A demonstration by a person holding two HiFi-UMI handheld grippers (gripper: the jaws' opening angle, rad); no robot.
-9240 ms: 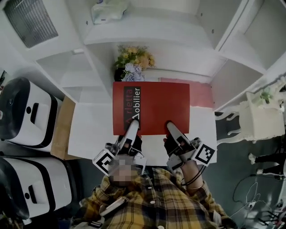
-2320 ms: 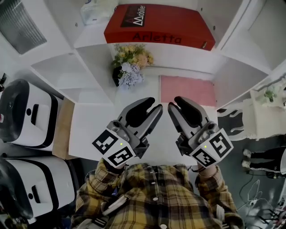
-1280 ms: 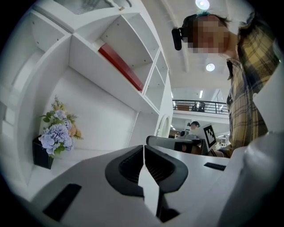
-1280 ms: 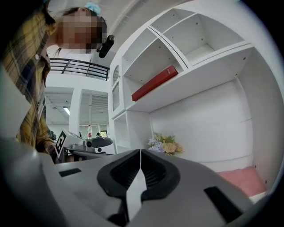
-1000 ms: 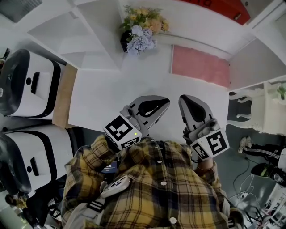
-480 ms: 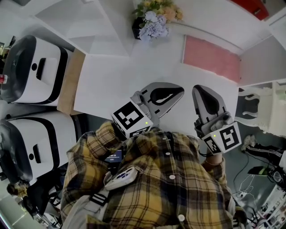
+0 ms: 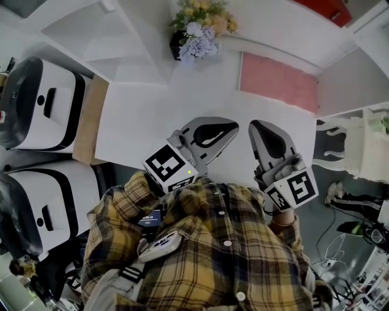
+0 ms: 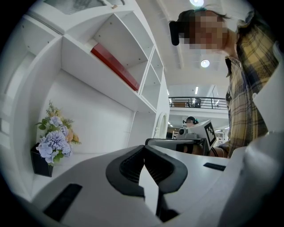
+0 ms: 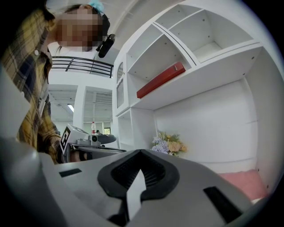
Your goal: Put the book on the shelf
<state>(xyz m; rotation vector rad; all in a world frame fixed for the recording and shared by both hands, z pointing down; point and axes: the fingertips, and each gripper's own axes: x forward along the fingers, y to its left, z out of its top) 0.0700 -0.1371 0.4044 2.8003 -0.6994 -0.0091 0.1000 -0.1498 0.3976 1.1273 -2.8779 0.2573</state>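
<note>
**Fingers (image 8: 88, 177) closed on both grippers, book (image 8: 116, 66) up on the shelf (image 8: 102, 82)**

The fingers of my left gripper (image 8: 143, 148) are pressed together tip to tip with nothing between them. In its own view I see only the dark ribbed pads meeting. The right gripper (image 9: 140, 153) shows the same: fingers (image 9: 177, 186) closed and empty.

In the head view both grippers hover side by side over the near edge of the white desk (image 7: 146, 121). The left gripper (image 7: 234, 128) and the right gripper (image 7: 256, 125) sit close to my plaid shirt (image 7: 213, 255), near each other but not touching. Each one points roughly level, towards the back wall of the unit.

The red book lies flat on the shelf above the desk niche, well apart from both grippers. From the right gripper view I see its long red edge (image 9: 160, 80) resting on the white shelf board (image 9: 199, 75). In the head view only a red corner (image 7: 331, 9) shows at the top edge.

Below that shelf, at the back of the desk, stands a bunch of flowers (image 7: 197, 27) in a dark pot. A pink mat (image 7: 279, 82) lies flat to its right. Two white machines (image 7: 42, 103) with black panels stand beside the desk on the left.
</note>
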